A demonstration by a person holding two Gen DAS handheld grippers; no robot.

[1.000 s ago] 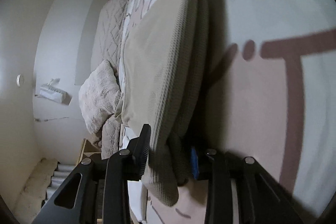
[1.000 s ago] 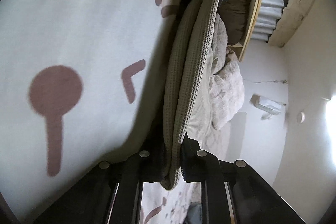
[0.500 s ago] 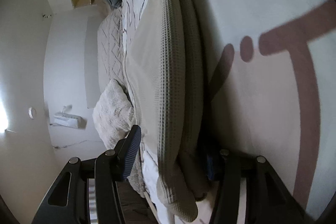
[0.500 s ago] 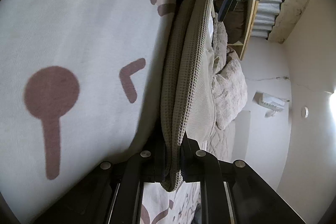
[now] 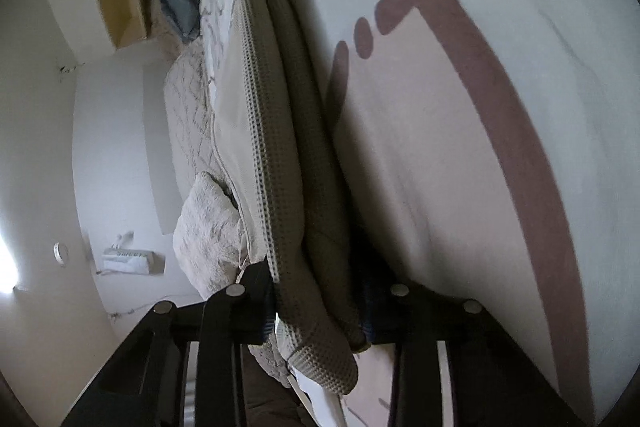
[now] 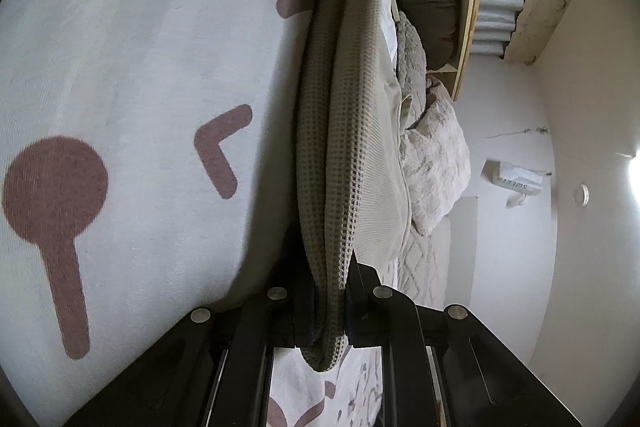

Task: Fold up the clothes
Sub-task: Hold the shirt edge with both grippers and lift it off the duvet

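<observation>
Both grippers are pinching opposite ends of a beige waffle-knit garment (image 5: 280, 155), stretching it above the bed.

The garment is hanging doubled over as a long band between the two tools, with one end bunching out below the left gripper (image 5: 316, 311), whose black fingers are clamped on the thick folds, and the other end pinched tight between the fingers of the right gripper (image 6: 326, 311). Just beside the band, the white bed sheet with brown printed shapes (image 6: 140, 87) is filling one side of both views. On the other side a fluffy cream pillow (image 6: 436, 167) and a quilted pale blanket (image 5: 188, 119) are lying on the bed, with a white tissue box (image 5: 128, 261) sitting farther off near the pale wall (image 5: 112, 131).
</observation>
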